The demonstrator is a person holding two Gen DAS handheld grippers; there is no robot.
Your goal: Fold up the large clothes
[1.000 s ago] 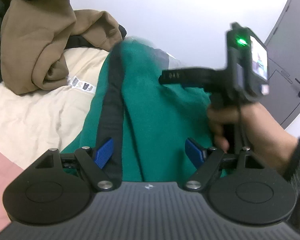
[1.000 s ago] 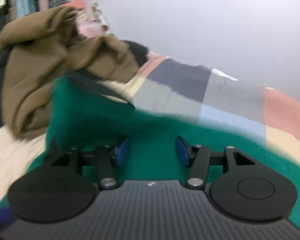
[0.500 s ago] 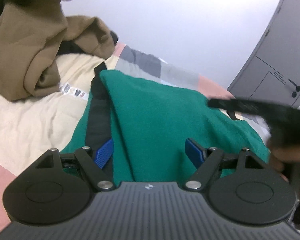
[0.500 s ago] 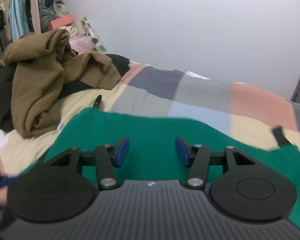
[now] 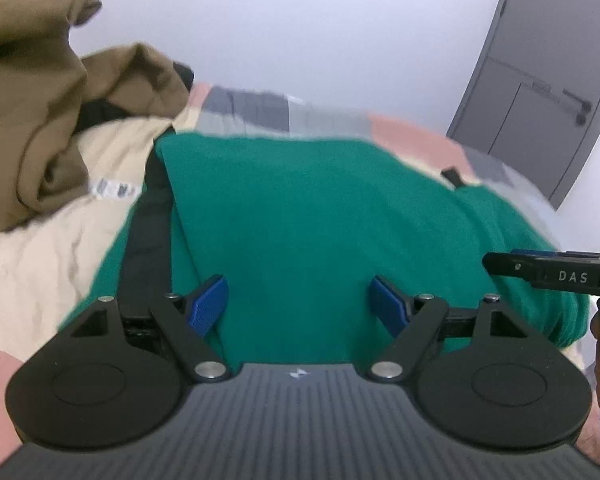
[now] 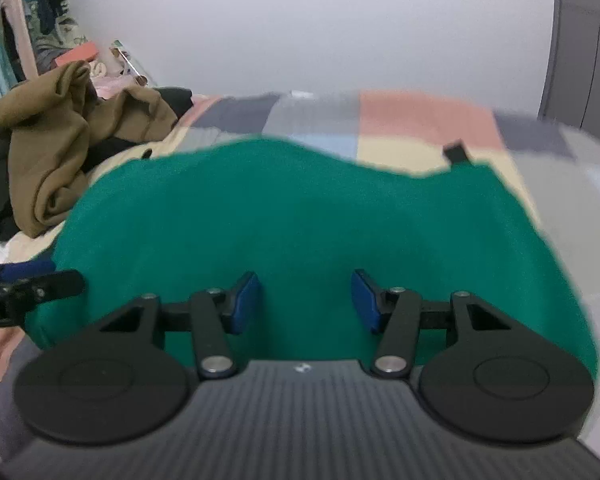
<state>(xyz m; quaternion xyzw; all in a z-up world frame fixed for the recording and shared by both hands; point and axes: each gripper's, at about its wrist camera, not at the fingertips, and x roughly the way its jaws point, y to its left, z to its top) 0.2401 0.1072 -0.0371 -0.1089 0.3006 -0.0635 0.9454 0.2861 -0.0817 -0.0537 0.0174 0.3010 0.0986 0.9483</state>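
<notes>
Both my tongs, left (image 5: pixel 299 300) and right (image 6: pixel 305 300), now hang open above the green garment (image 5: pixel 320 220), just released flat on the bed (image 6: pixel 420 120); this fold looks finished.

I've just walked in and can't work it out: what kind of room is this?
Most likely a bedroom. A green garment lies spread on a bed with a patchwork cover, a brown garment is heaped beside it, more clothes hang at the far left, and there is a grey door.
</notes>
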